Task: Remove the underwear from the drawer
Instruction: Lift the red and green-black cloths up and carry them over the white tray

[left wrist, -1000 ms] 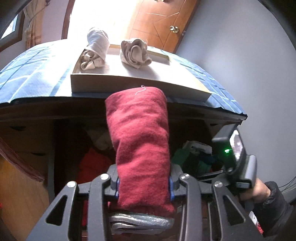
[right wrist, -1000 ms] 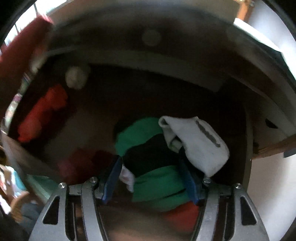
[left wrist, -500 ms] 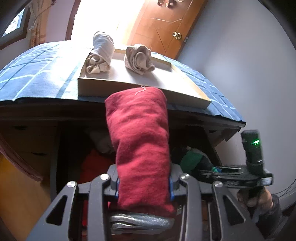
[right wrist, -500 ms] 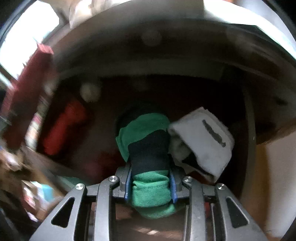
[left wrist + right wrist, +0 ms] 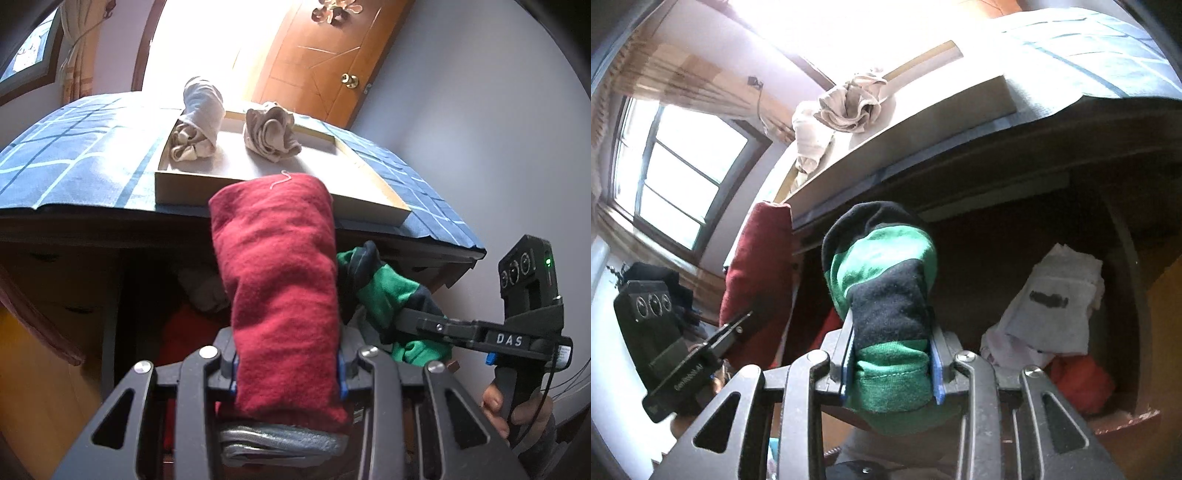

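My right gripper point(image 5: 892, 363) has just been closing and now pinches the green-and-black roll point(image 5: 886, 295), whose long axis runs out along the fingers toward twelve o'clock. My left gripper point(image 5: 286, 373) clamps the red roll point(image 5: 277, 288), likewise pointing to twelve. From either one, the shallow tray point(image 5: 280, 192) on the blue cloth lies straight ahead at twelve, above the open drawer point(image 5: 1015, 258). I judge the left roll nearer it.
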Available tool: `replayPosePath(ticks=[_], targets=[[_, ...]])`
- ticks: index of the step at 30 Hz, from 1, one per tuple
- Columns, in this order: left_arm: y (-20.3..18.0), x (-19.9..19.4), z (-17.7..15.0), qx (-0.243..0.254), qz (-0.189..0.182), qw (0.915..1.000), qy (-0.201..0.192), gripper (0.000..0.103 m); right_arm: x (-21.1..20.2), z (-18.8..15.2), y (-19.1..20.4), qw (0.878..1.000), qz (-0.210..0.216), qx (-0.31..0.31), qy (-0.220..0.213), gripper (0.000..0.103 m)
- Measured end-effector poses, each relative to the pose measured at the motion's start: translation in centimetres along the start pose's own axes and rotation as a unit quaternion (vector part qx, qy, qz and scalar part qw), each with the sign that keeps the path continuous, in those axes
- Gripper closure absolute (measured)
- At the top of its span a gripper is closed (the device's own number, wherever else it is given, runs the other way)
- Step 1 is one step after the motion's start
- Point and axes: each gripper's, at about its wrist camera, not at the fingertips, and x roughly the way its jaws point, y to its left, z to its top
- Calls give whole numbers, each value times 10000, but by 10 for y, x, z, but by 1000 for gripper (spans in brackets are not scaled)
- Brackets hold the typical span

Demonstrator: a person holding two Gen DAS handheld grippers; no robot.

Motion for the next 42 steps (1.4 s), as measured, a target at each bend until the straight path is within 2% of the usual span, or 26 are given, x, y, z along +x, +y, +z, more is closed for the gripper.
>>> replayPosePath(ticks=[2,9,23,42], targets=[[-3,-2,0,21,5,10000,-47,68,3,-4,7,10000,15,39,-77,68],[-17,-14,8,149,34,9994,-302,68,-32,0,23,9988,79,-26,-484,68],[-56,-16,46,579,68,9950,-813,68,-58,39,61,9908,42,-314,-1317,68],[-80,14,98,694,14,9912,-1125,68,-65,82,64,9819,-226,-316,-1855,68]])
